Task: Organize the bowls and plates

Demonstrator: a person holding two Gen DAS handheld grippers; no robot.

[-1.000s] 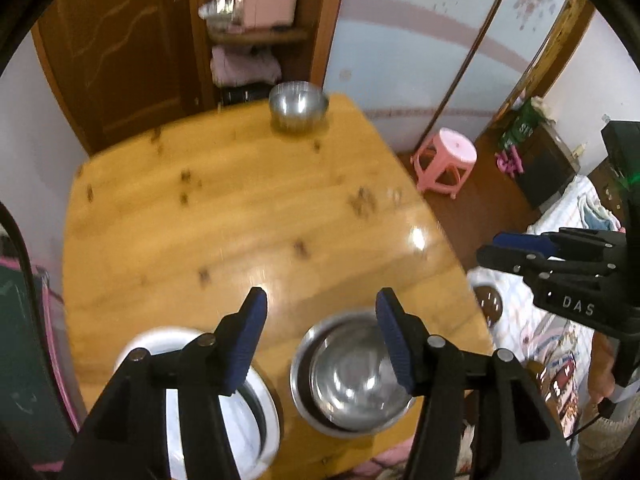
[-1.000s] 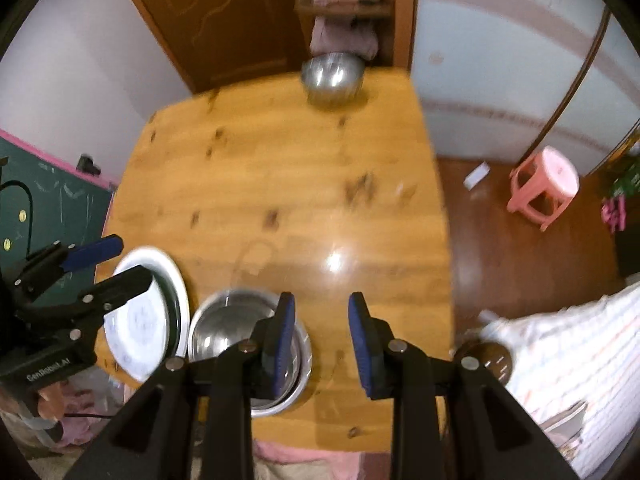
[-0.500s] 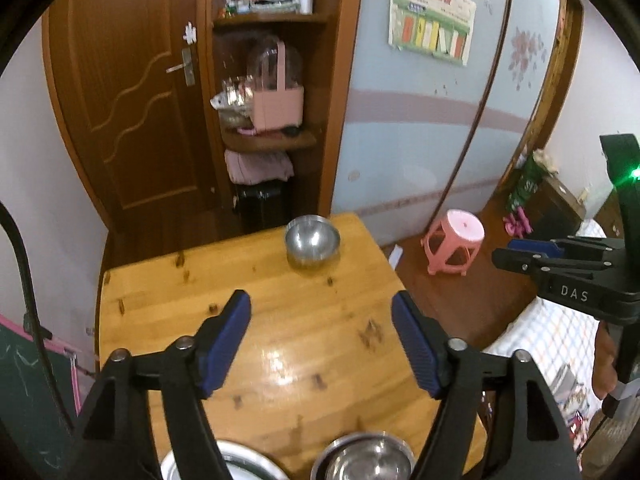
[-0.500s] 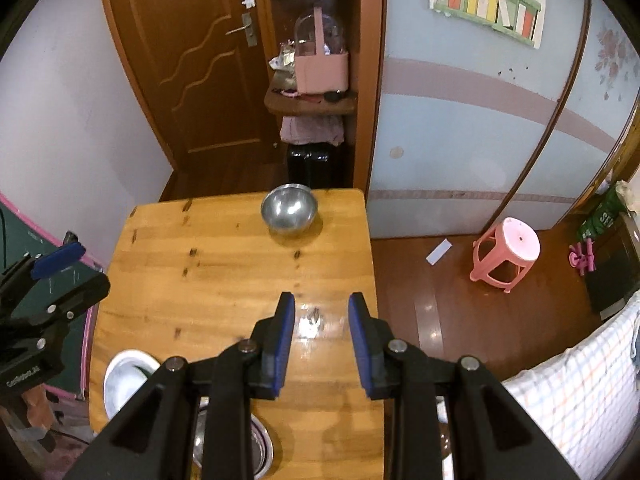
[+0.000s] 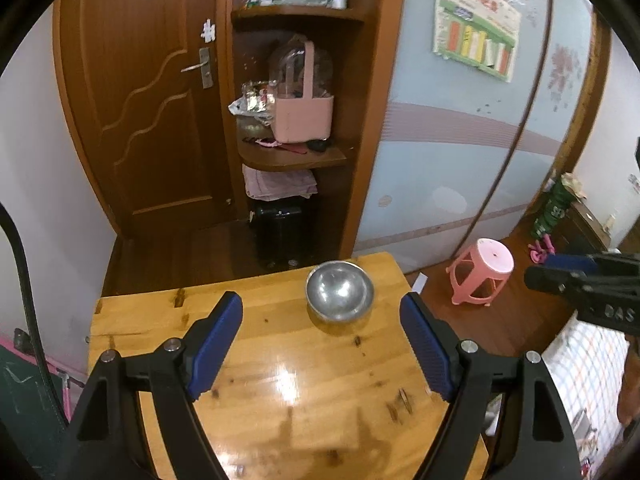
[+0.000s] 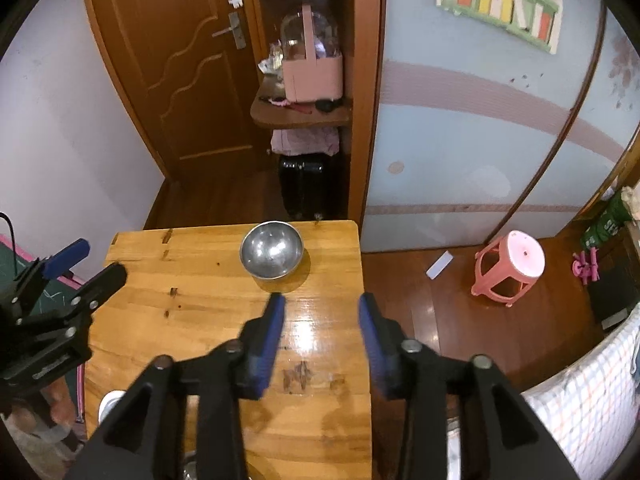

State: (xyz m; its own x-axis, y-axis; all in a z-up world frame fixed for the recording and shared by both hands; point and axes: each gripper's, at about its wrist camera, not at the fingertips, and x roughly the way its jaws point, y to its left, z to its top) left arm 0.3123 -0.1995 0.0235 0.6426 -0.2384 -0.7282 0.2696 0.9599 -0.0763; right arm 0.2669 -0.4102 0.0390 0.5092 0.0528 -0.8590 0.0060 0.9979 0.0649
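A lone steel bowl (image 5: 340,295) (image 6: 271,250) stands upright near the far edge of the wooden table (image 5: 280,400) (image 6: 200,288). My left gripper (image 5: 320,301) hangs high over the table's near part, its jaws wide and still opening, with nothing between them. My right gripper (image 6: 321,300) hovers to its right, jaws also opening and empty. Each gripper shows in the other's view: the right gripper (image 5: 560,276) at the right edge, the left gripper (image 6: 98,262) at the left edge. A sliver of white plate (image 6: 110,400) peeks out at the table's near left corner.
A pink stool (image 5: 482,272) (image 6: 510,268) stands on the wood floor right of the table. Behind the table are a brown door (image 5: 152,120) and a corner shelf with a pink basket (image 5: 302,120). A checked cloth (image 6: 580,392) lies at the near right.
Both grippers have risen and pulled back from the near end of the table. The plate and the nested steel bowls have dropped out of the left view. Both pairs of jaws stand wider.
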